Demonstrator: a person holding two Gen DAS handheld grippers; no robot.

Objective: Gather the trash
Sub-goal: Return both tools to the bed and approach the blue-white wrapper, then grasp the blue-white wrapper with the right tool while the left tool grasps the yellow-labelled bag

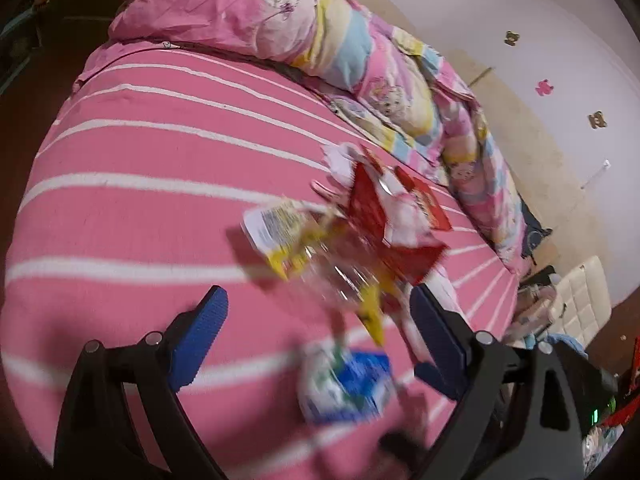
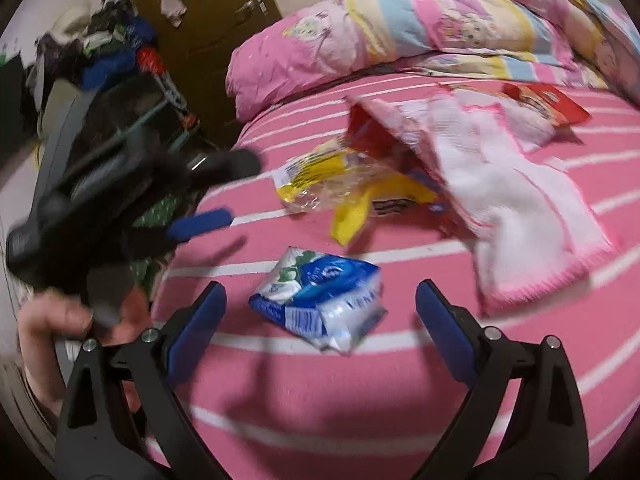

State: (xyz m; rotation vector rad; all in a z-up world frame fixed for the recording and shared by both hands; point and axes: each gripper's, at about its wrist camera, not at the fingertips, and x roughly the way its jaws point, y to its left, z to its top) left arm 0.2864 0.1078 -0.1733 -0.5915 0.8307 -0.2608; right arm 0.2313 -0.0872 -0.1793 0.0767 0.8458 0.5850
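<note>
Trash lies on a pink striped bed [image 1: 120,208]. A crumpled blue-and-white packet [image 2: 320,300] sits just ahead of my right gripper [image 2: 322,294], which is open with nothing between its fingers. Farther back lie a yellow-and-clear wrapper [image 2: 344,188] and a red wrapper [image 2: 552,106], partly under a white-and-pink cloth [image 2: 504,208]. My left gripper [image 1: 320,312] is open over the blurred blue-and-white packet [image 1: 344,380], with the yellow wrapper [image 1: 284,232] and red wrapper [image 1: 376,208] beyond it. The left gripper [image 2: 224,196], held by a hand [image 2: 60,320], also shows at the bed's left edge.
A pink pillow [image 2: 300,52] and a pastel quilt [image 2: 480,12] run along the far side of the bed. A brown door [image 2: 200,12] and a pile of clutter [image 2: 100,40] stand beyond the bed's left edge. A cream stool [image 1: 580,300] sits by the wall.
</note>
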